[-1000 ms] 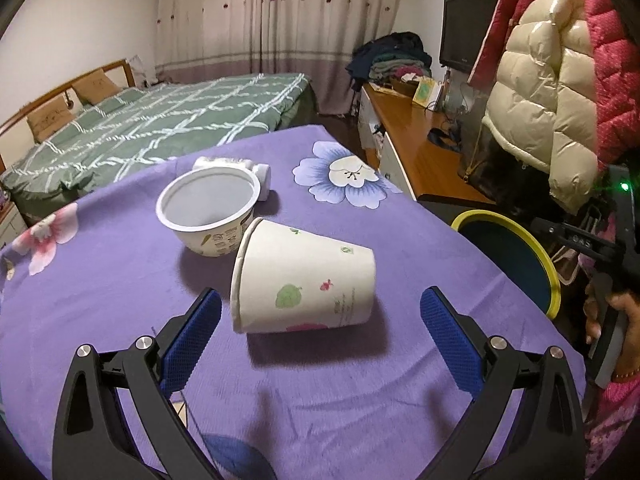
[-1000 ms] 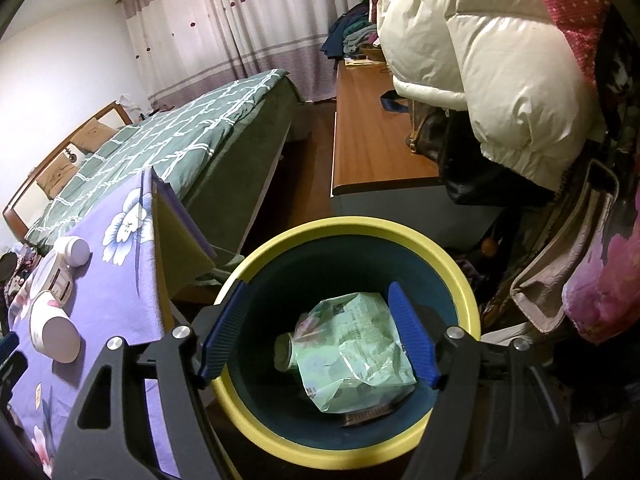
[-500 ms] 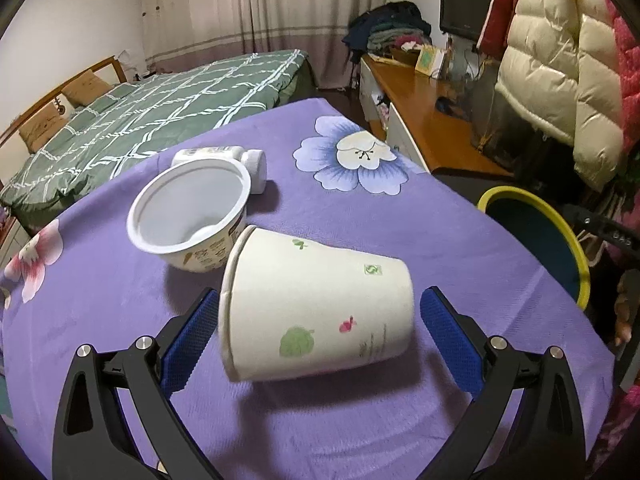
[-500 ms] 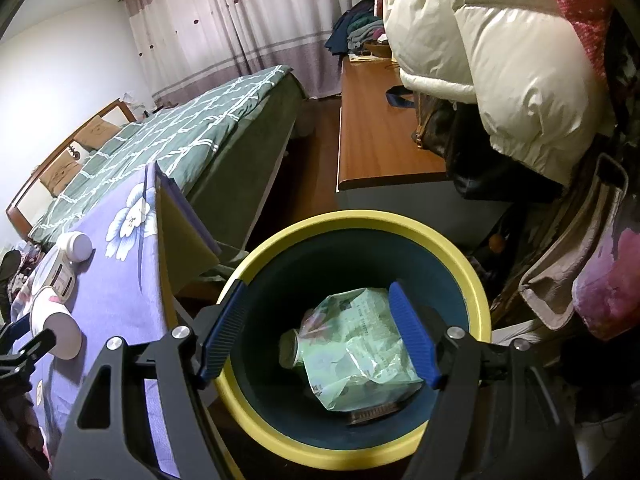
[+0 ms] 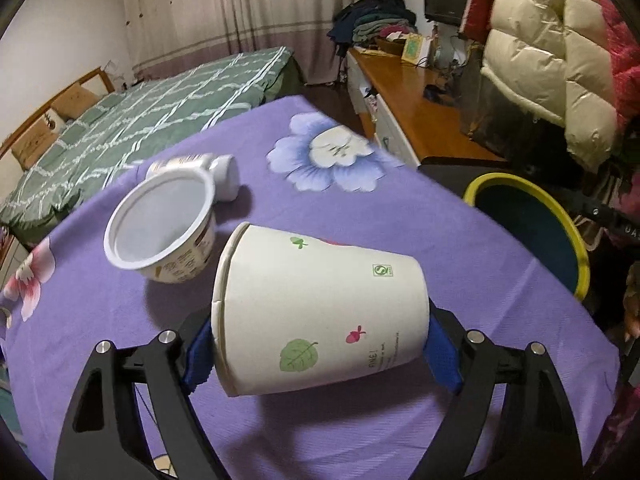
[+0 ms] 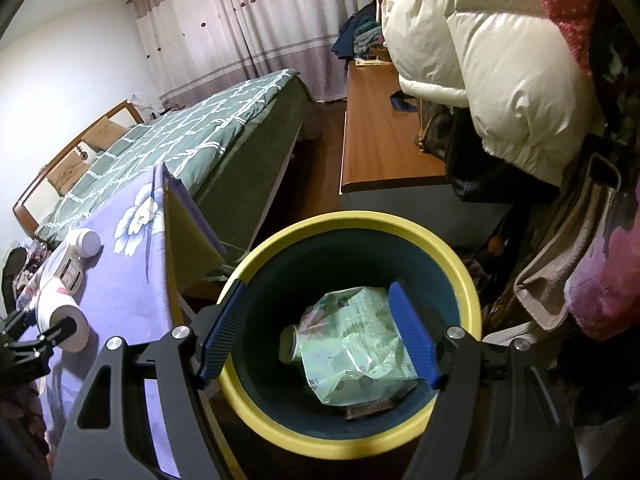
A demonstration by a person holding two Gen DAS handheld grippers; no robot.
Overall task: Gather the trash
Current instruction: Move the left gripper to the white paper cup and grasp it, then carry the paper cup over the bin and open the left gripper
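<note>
Two pieces of rubbish plus a small white bottle (image 5: 192, 166) lie on the purple flowered tablecloth (image 5: 420, 240), and the nearest, a paper cup (image 5: 320, 312) tipped on its side with its open rim to the left, sits between the blue pads of the left gripper (image 5: 318, 346). One pad (image 5: 198, 350) looks to be against the rim and the other against the base end, so the claw seems to be pinching the cup lengthwise, though how firmly cannot be told. Behind it a white yogurt tub (image 5: 162, 226) rests tilted, mouth toward the camera, with the bottle just beyond it. The cup is likely very light and thin-walled: squeezed across the middle it would probably crumple or pop out, while the rolled rim and the flat bottom are its stiffest parts, so an end-to-end hold seems sound if the pressure is gentle. Its smooth paper may slide on the pads if tilted. The right gripper (image 6: 318, 338) hangs with its jaws spread and nothing between them above the yellow-rimmed bin (image 6: 460, 280) beside the table, where a pale green bag (image 6: 356, 344) and a jar already lie.
</note>
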